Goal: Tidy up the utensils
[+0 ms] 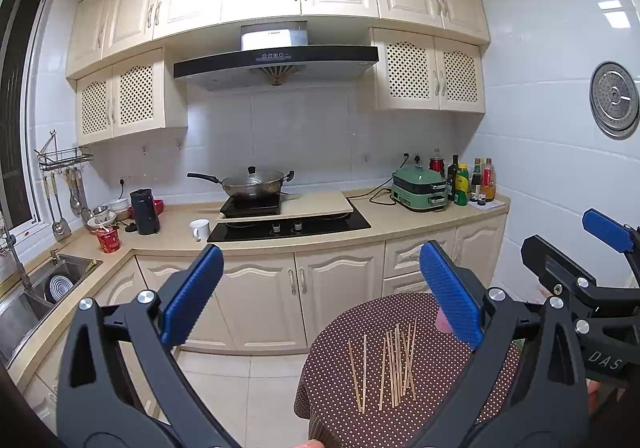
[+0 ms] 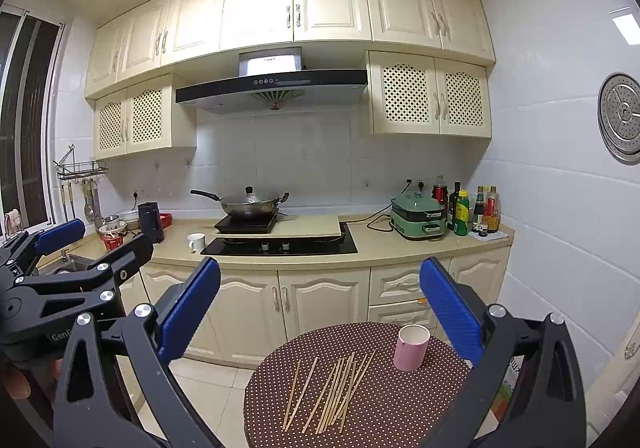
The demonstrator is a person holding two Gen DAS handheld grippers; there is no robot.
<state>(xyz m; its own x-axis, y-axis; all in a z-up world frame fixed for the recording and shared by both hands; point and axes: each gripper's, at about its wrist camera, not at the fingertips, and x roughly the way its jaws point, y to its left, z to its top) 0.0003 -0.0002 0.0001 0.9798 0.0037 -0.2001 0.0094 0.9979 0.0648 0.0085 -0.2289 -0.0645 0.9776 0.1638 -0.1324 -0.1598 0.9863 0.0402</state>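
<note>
None of the thin wooden sticks [image 2: 332,392] sits in the pink paper cup [image 2: 411,346] yet; all lie loose on the dotted round worktop [image 2: 400,420], left of it. Both the left gripper [image 1: 320,296] and right gripper [image 2: 320,304] hang wide open, empty, well above.

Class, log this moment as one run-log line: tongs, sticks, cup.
left tongs: open, empty | right tongs: open, empty | sticks: loose on table | pink cup: upright, beside sticks

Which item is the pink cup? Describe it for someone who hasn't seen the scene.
Find the small round table with the brown polka-dot cloth, in front of the kitchen cabinets. Wooden sticks lie scattered flat on it. The pink cup stands upright at the table's far right, beyond the sticks: the only upright, coloured thing there.
</note>
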